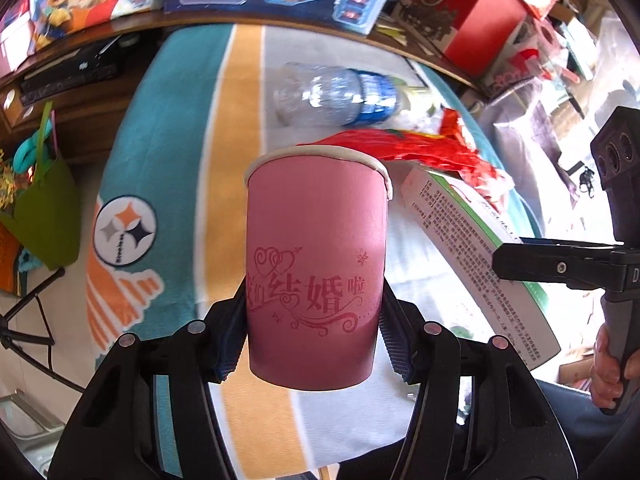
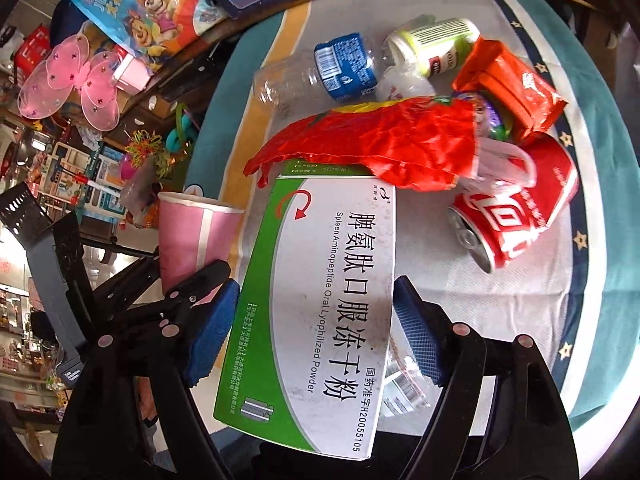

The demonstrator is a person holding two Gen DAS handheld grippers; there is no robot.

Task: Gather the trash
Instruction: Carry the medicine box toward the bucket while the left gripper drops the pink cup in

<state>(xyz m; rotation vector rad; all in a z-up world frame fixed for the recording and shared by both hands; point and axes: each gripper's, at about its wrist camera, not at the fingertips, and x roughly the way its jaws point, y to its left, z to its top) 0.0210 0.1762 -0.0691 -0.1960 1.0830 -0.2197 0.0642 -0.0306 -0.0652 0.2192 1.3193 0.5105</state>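
Left tool (image 1: 314, 334) is clamped on the pink paper cup (image 1: 316, 264), pads on opposite sides of the lower wall, cup upright and lifted clear of the striped cloth (image 1: 160, 160) on the counter. Right tool (image 2: 310, 330) straddles the green-and-white medicine box (image 2: 316, 304); the left pad looks in contact with the box edge, the right pad sits just off it, so I can't tell if it's gripping yet.

Handling, my read:
- Cup: light, thin wall, crushes easily. Low grip near the stiff base is right; keep squeeze modest.
- Box: light cardboard, probably empty, fairly stiff across the short width. Grab across the narrow faces mid-length; smooth print may slip on a shallow bite.
- Red foil wrapper (image 2: 372, 148) drapes over the box's far end and may drag along when it's lifted.

Other trash beyond the box: clear plastic bottle (image 2: 316, 72), crushed red cola can (image 2: 516, 216), orange packet (image 2: 508, 88), small white-green container (image 2: 436, 46). All light; bottle and can will roll.
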